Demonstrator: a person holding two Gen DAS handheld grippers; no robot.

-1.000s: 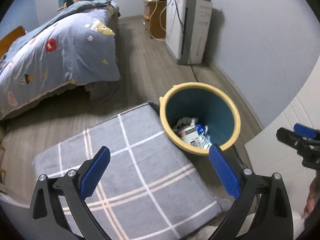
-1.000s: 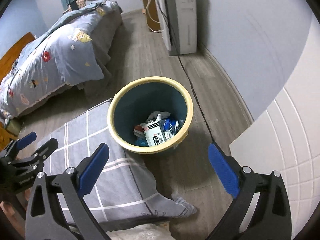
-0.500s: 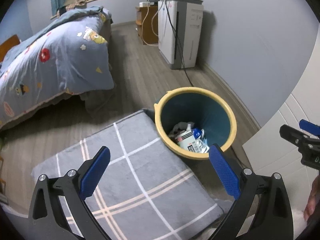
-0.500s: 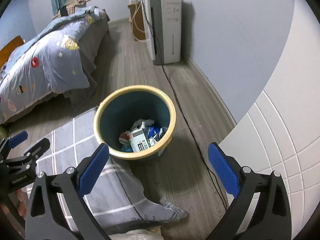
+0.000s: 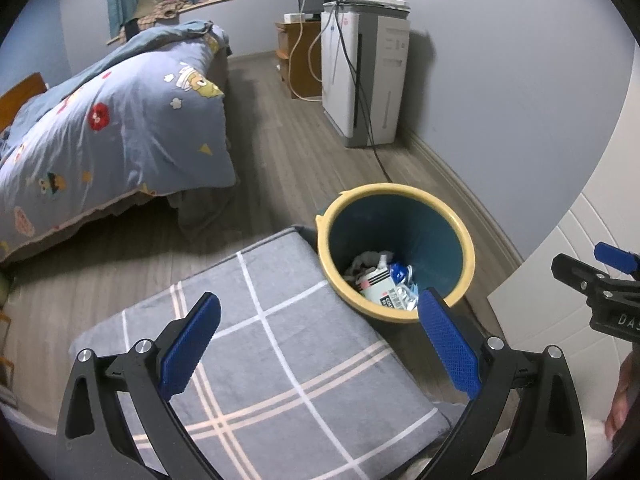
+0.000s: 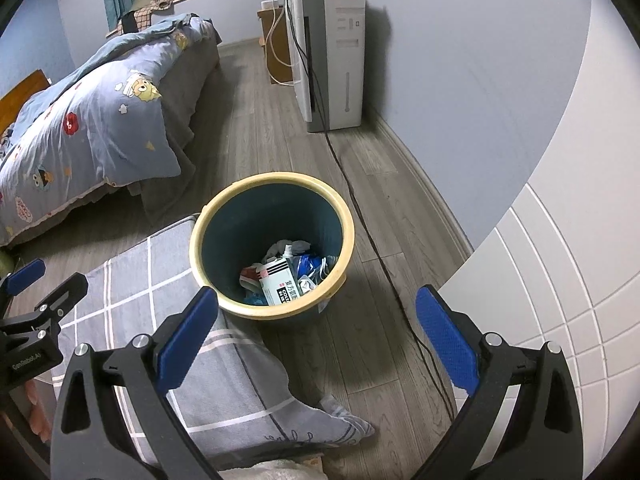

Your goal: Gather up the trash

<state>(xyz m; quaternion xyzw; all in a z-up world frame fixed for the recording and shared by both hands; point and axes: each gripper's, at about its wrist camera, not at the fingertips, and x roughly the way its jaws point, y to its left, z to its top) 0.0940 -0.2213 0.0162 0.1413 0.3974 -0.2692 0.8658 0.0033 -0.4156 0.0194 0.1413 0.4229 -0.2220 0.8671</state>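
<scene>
One round blue bin with a yellow rim point(image 6: 272, 248) stands on the wood floor, holding crumpled wrappers and a white carton point(image 6: 282, 278), just beyond the right gripper point(image 6: 316, 334) and far right of the left gripper point(image 5: 318, 344). Both grippers gape wide, empty, above one grey checked cushion point(image 5: 256, 352).

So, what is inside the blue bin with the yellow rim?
The bin holds trash only at its bottom: a white printed carton, crumpled white paper and blue wrappers. What lies beneath this pile is covered.
</scene>
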